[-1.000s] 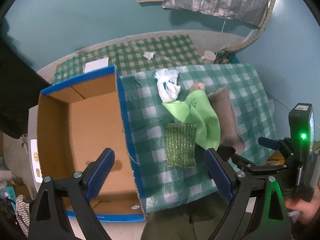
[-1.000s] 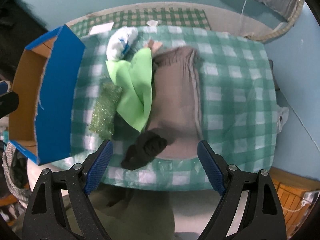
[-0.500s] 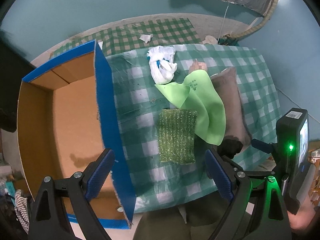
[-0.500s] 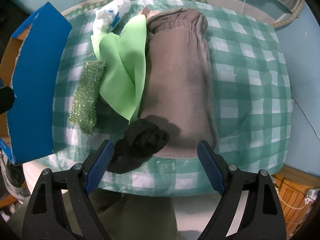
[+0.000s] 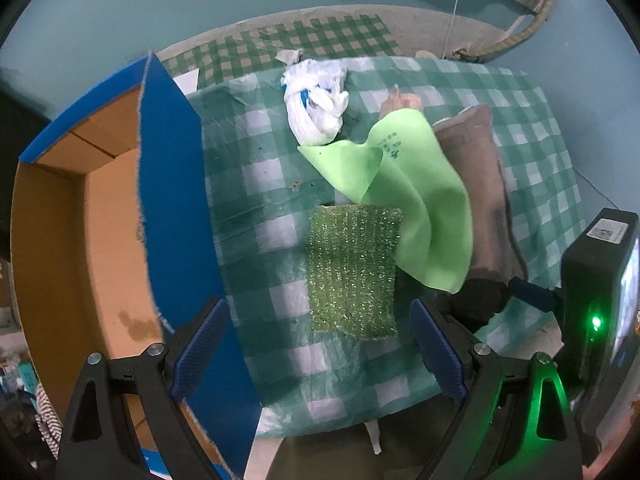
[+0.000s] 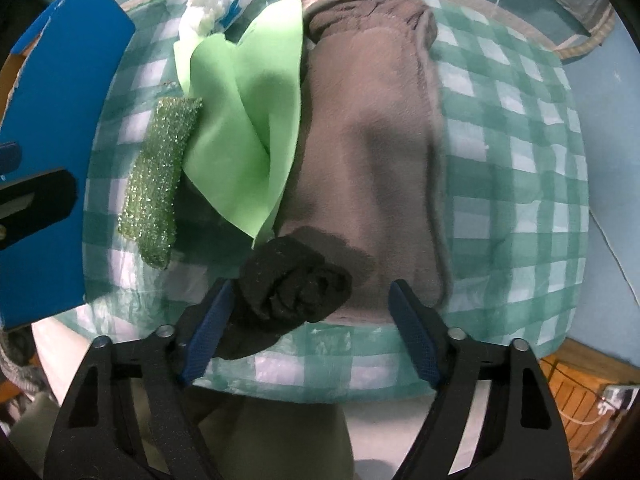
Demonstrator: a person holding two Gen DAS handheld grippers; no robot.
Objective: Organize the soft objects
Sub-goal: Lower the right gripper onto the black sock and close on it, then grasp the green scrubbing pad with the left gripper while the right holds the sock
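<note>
Right wrist view: my right gripper (image 6: 310,330), spread wide, straddles black rolled sock (image 6: 290,294); checkered tablecloth (image 6: 516,184), teal wall.

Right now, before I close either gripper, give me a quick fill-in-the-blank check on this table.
1. The right gripper stands open around the rolled ____ sock.
2. The sparkly green scrubber lies partly under the light green ____.
3. The blue-edged cardboard ____ stands at the table's left side.
4. The left gripper holds ____.

Missing words: black; cloth; box; nothing
</note>
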